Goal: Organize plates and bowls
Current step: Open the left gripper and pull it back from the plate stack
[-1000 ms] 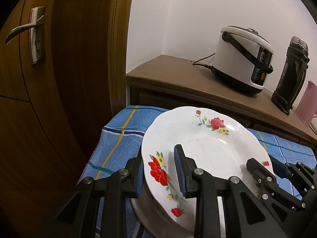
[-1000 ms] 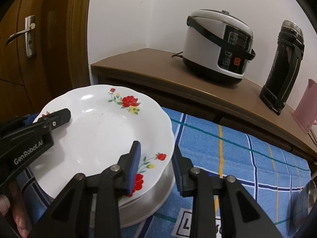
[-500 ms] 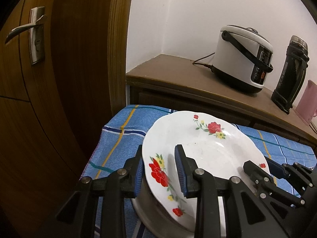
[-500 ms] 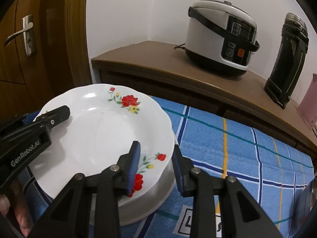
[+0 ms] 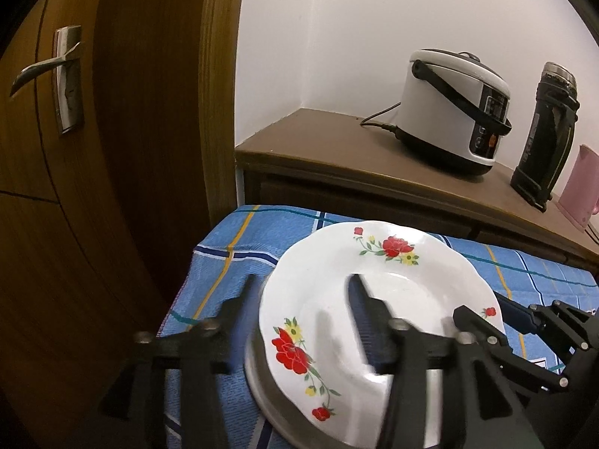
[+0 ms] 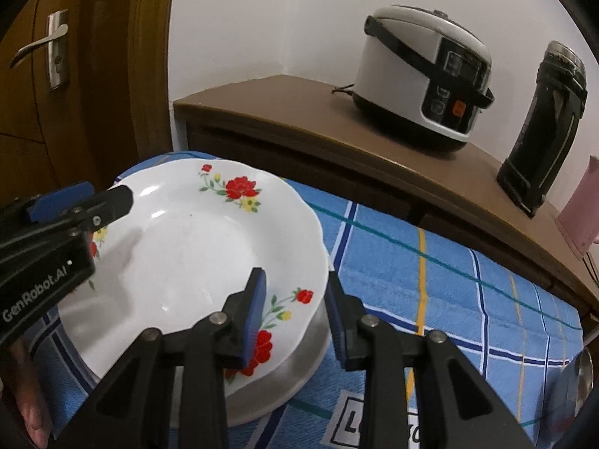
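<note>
Resting on a round metal dish (image 6: 299, 340) atop a blue checked woven cloth (image 6: 430, 273): 1 glossy white plate (image 6: 194, 247), scalloped rim, red and yellow floral sprigs. Left gripper (image 5: 303, 310): jaws opening, blurred, straddling the plate's left rim, pads off it. Right gripper (image 6: 295, 307): jaws partly apart astride the right rim; contact cannot be told. Behind, on a brown wooden sideboard (image 6: 299, 112): 1 white rice cooker (image 6: 419, 75)
</note>
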`<state>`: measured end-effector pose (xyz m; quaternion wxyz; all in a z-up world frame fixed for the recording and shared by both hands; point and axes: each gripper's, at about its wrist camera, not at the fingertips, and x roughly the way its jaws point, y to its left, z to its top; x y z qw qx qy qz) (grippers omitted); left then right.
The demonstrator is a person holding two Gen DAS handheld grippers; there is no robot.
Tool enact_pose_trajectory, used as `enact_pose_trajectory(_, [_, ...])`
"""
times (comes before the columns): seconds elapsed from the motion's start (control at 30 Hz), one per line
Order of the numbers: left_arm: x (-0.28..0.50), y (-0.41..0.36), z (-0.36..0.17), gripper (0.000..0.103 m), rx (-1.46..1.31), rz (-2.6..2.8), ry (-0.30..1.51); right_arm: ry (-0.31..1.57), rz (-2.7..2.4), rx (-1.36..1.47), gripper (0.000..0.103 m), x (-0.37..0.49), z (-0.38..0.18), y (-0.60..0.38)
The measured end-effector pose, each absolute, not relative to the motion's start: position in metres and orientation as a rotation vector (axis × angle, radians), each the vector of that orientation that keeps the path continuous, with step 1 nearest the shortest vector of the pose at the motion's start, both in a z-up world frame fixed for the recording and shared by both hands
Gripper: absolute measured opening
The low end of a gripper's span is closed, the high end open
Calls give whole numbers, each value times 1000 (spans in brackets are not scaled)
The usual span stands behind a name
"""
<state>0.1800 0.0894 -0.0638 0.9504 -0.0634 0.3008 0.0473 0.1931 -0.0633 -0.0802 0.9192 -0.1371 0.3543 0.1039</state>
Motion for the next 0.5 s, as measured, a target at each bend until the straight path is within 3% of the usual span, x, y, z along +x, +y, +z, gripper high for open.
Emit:
enact_pose_trajectory(0.33, [180, 92, -64, 69, -145, 105, 617, 707, 238, -308, 43, 185, -80, -58])
enact_pose_trajectory(0.5, [181, 94, -65, 70, -156, 109, 623, 677, 264, -336, 54, 179, -77, -50])
